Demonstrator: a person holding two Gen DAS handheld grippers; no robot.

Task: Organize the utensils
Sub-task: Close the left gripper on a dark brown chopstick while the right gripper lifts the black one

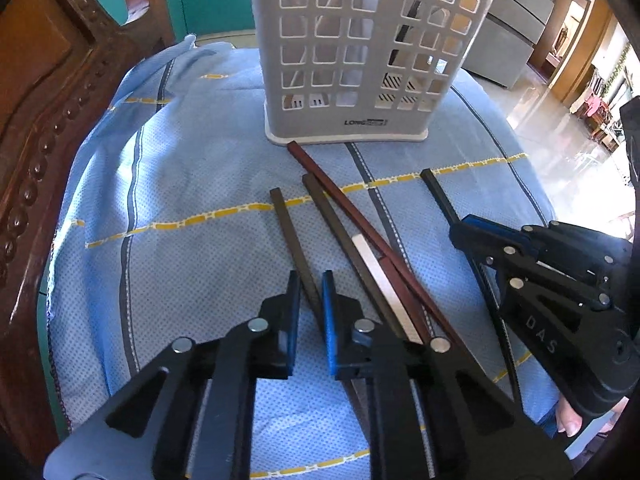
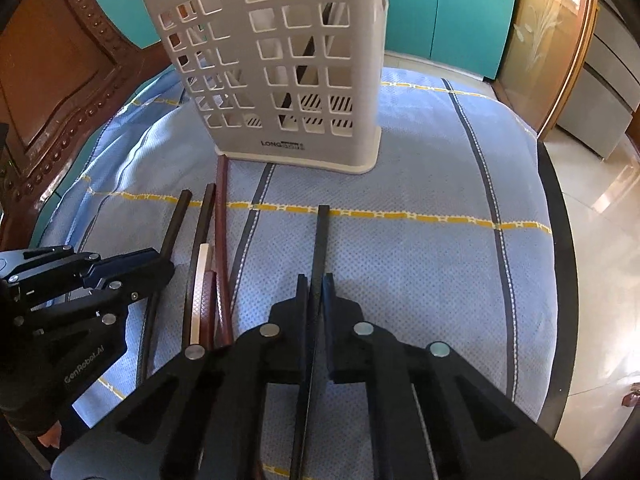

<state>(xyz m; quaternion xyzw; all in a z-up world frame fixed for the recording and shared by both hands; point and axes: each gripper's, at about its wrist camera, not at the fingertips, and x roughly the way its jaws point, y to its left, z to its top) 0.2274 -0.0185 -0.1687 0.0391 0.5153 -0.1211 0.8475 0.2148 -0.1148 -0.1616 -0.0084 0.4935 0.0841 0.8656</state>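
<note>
Between your right gripper's (image 2: 317,284) blue pads sits a black chopstick (image 2: 321,240), clamped, its long axis running straight ahead toward the utensil basket (image 2: 276,60). Your left gripper (image 1: 311,280) straddles a dark brown chopstick (image 1: 289,232) with a narrow gap; whether the pads touch it I cannot tell. Beside it lie more brown, reddish and white sticks (image 1: 360,236), fanned toward the basket. Beyond, the grey lattice basket stands upright on the blue cloth (image 2: 420,264), with open cloth to its right.
</note>
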